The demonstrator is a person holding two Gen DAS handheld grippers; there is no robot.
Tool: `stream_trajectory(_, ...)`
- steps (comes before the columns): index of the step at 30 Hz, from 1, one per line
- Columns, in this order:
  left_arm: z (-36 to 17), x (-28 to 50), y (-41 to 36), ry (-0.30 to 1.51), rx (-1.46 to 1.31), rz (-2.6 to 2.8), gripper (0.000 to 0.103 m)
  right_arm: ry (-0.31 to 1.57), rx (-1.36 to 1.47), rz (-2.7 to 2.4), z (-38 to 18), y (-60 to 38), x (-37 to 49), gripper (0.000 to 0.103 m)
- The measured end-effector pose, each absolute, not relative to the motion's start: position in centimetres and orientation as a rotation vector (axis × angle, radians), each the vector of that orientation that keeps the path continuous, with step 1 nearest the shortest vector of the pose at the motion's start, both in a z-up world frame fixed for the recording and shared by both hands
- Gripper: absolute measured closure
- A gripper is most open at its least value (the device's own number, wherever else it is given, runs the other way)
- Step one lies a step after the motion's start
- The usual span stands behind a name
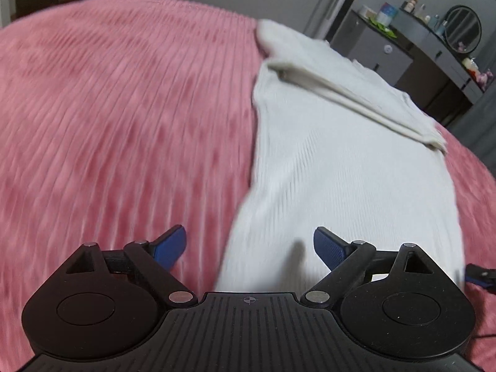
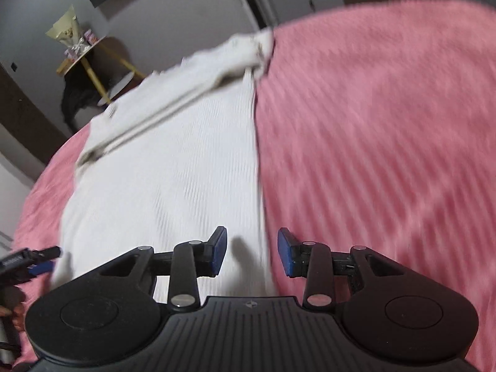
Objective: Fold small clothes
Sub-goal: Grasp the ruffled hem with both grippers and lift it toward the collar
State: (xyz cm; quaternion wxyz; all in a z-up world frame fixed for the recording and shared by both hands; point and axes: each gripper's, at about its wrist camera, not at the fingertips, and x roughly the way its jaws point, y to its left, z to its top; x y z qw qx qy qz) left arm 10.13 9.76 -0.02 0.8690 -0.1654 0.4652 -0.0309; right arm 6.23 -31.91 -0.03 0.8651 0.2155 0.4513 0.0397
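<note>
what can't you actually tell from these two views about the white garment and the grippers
- White garment, near hem: hidden in both wrist views behind the gripper bodies.
- Garment type: unclear; motion blur smears both views.
- Left gripper and right gripper: jaws apart; contact with the cloth cannot be judged.
- Items on the dresser: too small, left view.

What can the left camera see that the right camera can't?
Only the left wrist view shows the dark dresser with a round mirror and little bottles. Only the right wrist view shows the small round table with yellow legs. Both show the white garment lying on the pink blanket, a sleeve folded across it, and each view's own gripper, left gripper and right gripper, open above the near end.
</note>
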Motion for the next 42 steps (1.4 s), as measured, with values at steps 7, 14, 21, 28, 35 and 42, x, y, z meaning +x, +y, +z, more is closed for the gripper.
stream_trajectory(7,-0.8,8.4,10.9,1.046,-0.496,-0.133,0.014,1.048,0.497,0.117,-1.3,-31.7,2.9,0.068)
stream_trajectory(14,-0.9,7.4,11.1,1.102,-0.496,-0.177,0.018,1.094,0.480,0.134,-1.8,-31.8,1.1,0.070)
stream_trajectory(21,-1.2,6.9,11.0,1.149,-0.524,-0.198,0.035,1.120,0.522,0.171,-2.6,-31.7,1.0,0.071)
stream_trajectory(28,-1.5,7.1,11.2,1.210,-0.484,-0.243,0.083,1.107,0.498,0.188,-2.1,-31.1,1.2,0.092)
stream_trajectory(35,1.1,8.1,13.3,1.122,-0.658,-0.378,0.085,1.017,0.637,0.222,0.6,-32.0,2.0,0.093)
stream_trajectory(42,6.1,12.9,14.4,0.920,-0.761,-0.412,0.086,0.864,0.710,0.189,4.4,-32.8,6.4,0.093)
